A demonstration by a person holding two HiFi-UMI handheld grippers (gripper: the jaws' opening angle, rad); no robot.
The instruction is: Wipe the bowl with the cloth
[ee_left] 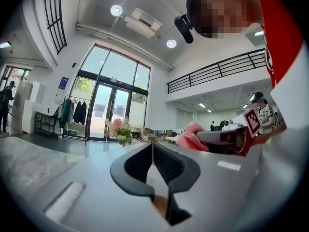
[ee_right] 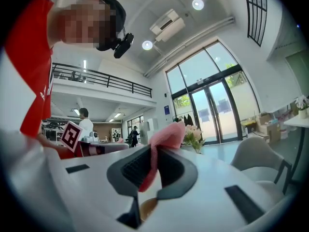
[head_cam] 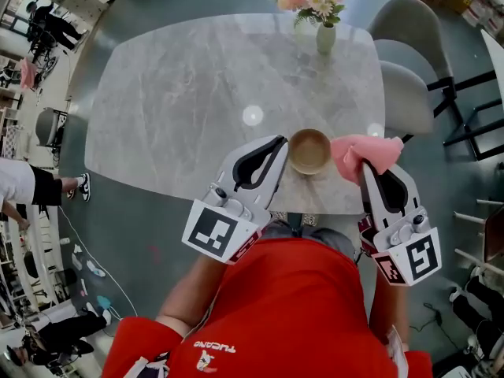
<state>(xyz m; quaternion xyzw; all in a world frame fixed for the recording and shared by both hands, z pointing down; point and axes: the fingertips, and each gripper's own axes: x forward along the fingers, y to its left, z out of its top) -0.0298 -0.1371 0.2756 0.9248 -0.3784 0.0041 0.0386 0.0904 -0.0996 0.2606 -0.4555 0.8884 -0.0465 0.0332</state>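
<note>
You had the L gripper (head_cam: pixel 281 142) shut on nothing just left of the bowl (head_cam: pixel 309 151) at the near edge of the table (head_cam: pixel 197 93), R gripper (head_cam: pixel 365 164) pinching the cloth (head_cam: pixel 364 150) just right of it; I'd judge you needed L opened to steady the rim before wiping w/ light pressure.

Daylight is bright and even throughout. In the head view two round white glare spots sit on the polished worktop (head_cam: pixel 197 93), one at centre frame and one near its right edge, and the shadows are faint. Straight lines bow toward the frame edges. Both gripper views have black rounded corners and strong fisheye bending. In the left gripper view the tall glass doors (ee_left: pixel 108 108) at centre left glow pale, and the ceiling lamps (ee_left: pixel 116 10) at the top burn white. In the right gripper view the cloth (ee_right: pixel 164 139), close to the lens, looks soft.
</note>
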